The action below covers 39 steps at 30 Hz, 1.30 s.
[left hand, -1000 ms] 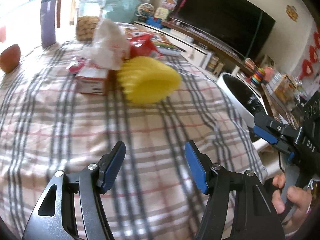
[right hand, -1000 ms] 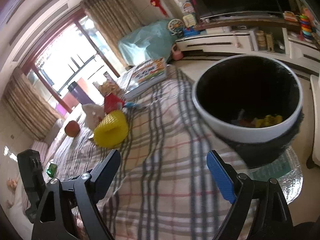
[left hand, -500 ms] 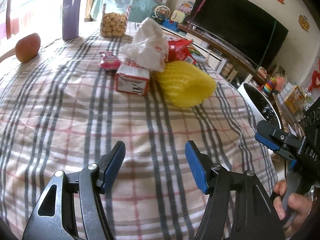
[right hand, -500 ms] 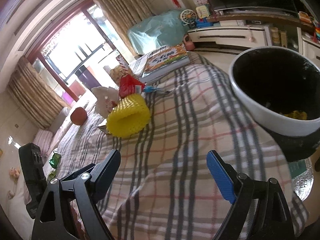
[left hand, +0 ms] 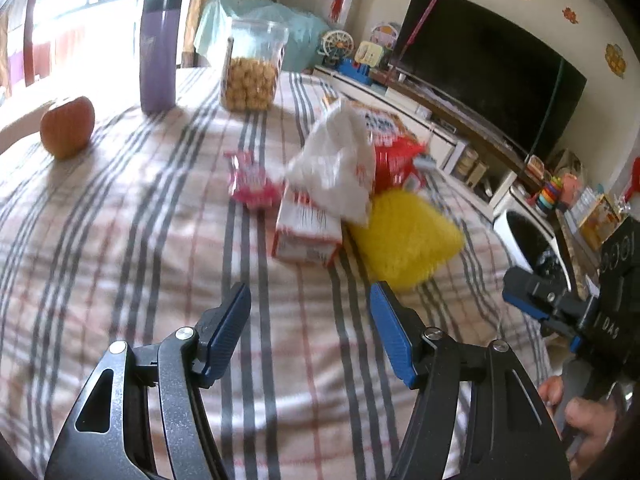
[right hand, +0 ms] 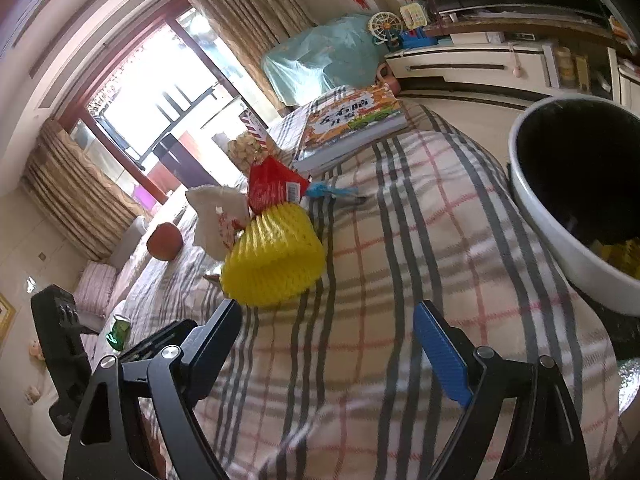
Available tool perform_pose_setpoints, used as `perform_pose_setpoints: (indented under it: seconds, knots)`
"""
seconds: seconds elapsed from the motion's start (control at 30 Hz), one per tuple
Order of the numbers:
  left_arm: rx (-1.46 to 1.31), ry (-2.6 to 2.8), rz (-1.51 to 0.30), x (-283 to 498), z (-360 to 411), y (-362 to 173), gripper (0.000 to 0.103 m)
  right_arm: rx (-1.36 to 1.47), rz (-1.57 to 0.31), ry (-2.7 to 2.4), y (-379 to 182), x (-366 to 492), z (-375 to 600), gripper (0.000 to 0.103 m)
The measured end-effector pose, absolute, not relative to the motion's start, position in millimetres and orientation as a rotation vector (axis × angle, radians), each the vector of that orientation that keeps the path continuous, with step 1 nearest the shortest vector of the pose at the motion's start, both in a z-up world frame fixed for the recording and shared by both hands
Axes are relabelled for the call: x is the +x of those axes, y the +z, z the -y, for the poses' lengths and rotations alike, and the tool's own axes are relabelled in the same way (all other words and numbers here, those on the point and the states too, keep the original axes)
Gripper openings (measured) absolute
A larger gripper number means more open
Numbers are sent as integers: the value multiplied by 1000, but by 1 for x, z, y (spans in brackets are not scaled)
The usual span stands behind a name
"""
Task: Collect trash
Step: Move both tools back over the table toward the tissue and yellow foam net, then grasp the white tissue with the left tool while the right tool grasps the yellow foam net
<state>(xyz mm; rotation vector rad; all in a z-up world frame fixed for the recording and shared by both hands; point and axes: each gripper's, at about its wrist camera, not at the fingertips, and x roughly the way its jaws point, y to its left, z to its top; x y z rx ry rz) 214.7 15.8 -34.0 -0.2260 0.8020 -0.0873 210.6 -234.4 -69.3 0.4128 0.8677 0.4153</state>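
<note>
Both grippers hang over the table with nothing between their fingers: the left gripper has its blue pads spread partway, and the right gripper stands spread wider. A hand at the lower right of the left wrist view grasps the right gripper's handle.

Biggest is the table, covered by a plaid tablecloth with grey and red stripes. Past its right edge stands a white bin with a dark inside and some yellow scrap at the bottom.

On the cloth ahead of both grippers lies the trash, bunched together. A yellow foam net lies nearest. Against it sits a red and white carton, with a crumpled white plastic bag lying over the carton's top. Behind them is a red wrapper, and a small pink packet lies just left of the carton.

Farther back are a colourful book, a clear jar of snacks, a purple tumbler and a reddish fruit, well apart from the pile.
</note>
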Motion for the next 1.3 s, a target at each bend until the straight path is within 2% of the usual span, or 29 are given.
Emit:
perform_pose_setpoints:
  seconds: [0.33, 0.43, 0.47, 0.53, 0.57, 0.6, 0.63, 0.7, 0.8, 1.3]
  knots:
    - [-188, -109, -757, 260, -8, -18, 63, 420, -867, 483, -67, 244, 216, 88]
    - [-178, -115, -770, 273, -6, -25, 63, 425, -890, 495, -74, 254, 211, 81]
    - [-179, -121, -775, 276, -5, -27, 62, 429, -900, 502, -77, 257, 209, 74]
    - [-174, -131, -780, 280, -3, -30, 52, 433, -924, 515, -84, 264, 206, 66]
    - [-165, -141, -787, 282, 0, -33, 48, 438, -937, 525, -88, 267, 204, 57]
    - [-161, -147, -792, 283, 1, -34, 37, 439, -945, 533, -90, 269, 203, 45]
    - [-157, -154, -798, 284, 3, -37, 27, 437, -950, 537, -91, 269, 201, 40]
    - [-150, -159, -798, 282, 6, -38, 27, 434, -953, 552, -92, 267, 199, 29]
    - [-153, -163, -786, 275, 8, -35, 23, 437, -940, 563, -91, 260, 202, 25]
    - [-204, -274, -792, 217, 45, -37, 22, 465, -865, 469, -71, 211, 260, 25]
